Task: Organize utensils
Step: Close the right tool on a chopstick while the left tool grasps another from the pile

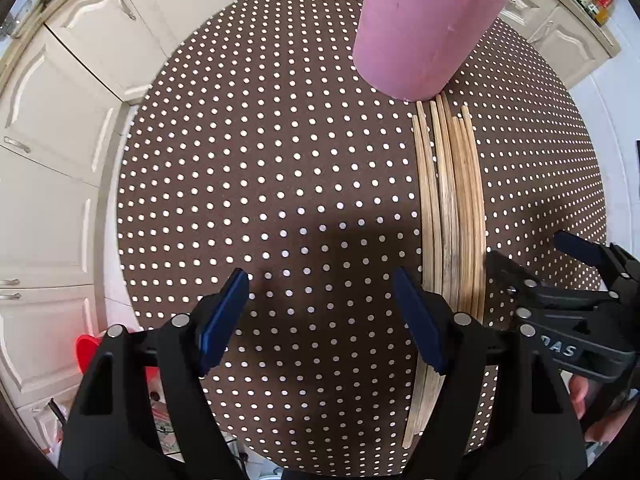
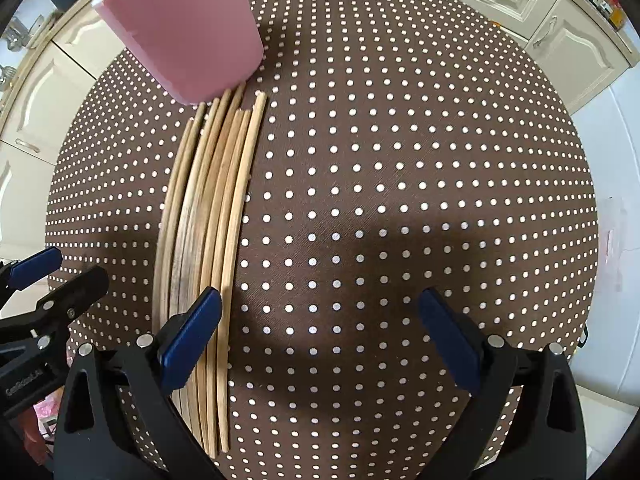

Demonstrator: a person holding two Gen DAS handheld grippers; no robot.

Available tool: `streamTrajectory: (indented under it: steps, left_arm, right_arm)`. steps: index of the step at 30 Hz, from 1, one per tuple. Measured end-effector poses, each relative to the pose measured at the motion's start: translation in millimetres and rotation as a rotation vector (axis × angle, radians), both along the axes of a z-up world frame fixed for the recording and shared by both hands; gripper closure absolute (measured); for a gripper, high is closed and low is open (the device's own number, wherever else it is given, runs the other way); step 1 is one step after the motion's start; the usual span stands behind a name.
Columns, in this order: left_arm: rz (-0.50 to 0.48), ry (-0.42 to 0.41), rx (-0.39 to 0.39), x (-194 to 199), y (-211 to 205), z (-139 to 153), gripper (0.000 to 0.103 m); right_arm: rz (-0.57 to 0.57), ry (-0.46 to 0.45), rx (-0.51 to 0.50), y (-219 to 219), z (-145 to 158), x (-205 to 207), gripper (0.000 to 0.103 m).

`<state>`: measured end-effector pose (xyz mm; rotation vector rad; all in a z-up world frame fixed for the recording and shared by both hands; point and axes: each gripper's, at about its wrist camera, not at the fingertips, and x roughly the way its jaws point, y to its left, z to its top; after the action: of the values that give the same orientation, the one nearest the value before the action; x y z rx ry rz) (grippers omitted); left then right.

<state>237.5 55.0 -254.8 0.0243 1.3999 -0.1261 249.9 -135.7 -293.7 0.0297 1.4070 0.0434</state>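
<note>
While both claws hang wide open and empty, the chopsticks are seen bundled on the dotted tabletop, their far tips apparently touching the pink cup at 12 o'clock. Bare cloth lies under the left claw and the right claw; a red object shows only at 8 o'clock in the left view.

Cream panelled kitchen cabinets ring a round table under a brown white-dotted tablecloth

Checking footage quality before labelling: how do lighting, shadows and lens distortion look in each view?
Left wrist view: sharp, bright daylight; chopsticks bow from the fisheye; a dark shadow falls on the tablecloth ahead of the left tongs. Right wrist view: same curving, a broad shadow before the right tongs, pink cup evenly lit.
</note>
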Motion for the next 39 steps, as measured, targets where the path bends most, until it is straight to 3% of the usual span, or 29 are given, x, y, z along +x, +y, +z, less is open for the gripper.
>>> streamTrajectory:
  steps: [5,11,12,14,15,16,20,24,35,39]
  left_arm:
    - [-0.024,0.024,-0.139,0.4,5.3,-6.4,0.029]
    - [-0.024,0.002,-0.102,-3.9,6.2,-10.2,0.029]
    - [-0.024,0.005,-0.098,-4.4,6.1,-11.4,0.029]
    - [-0.017,0.009,-0.093,-4.9,5.0,-13.3,0.029]
    - [-0.016,0.007,-0.095,-5.2,4.9,-13.6,0.029]
    - [-0.016,0.003,-0.098,-5.1,4.6,-13.5,0.029]
    - [-0.015,-0.016,-0.093,-1.1,-1.9,-11.6,0.029]
    - [-0.02,-0.018,-0.096,4.8,-6.8,-12.7,0.029]
    - [-0.047,-0.005,-0.04,39.1,-46.2,-21.5,0.029]
    - [0.013,0.0,-0.042,57.7,-52.9,-22.5,0.029]
  right_arm:
    - [0.025,-0.025,-0.034,9.9,-3.3,-0.2,0.008]
    - [0.029,-0.035,-0.076,20.6,-8.5,1.5,0.013]
    - [0.034,-0.045,-0.071,23.7,-7.5,2.1,0.018]
    - [0.059,-0.083,-0.057,31.3,-1.4,2.0,0.038]
    - [0.072,-0.097,-0.058,35.0,0.4,2.3,0.062]
    - [0.086,-0.1,-0.059,39.5,0.2,3.4,0.073]
    - [0.089,-0.123,-0.044,42.7,-2.4,5.0,0.082]
    - [0.043,-0.126,0.0,31.8,-2.1,7.5,0.097]
    - [0.003,-0.128,0.08,3.2,5.1,9.3,0.098]
    - [-0.008,-0.131,0.103,-11.6,9.9,3.1,0.098]
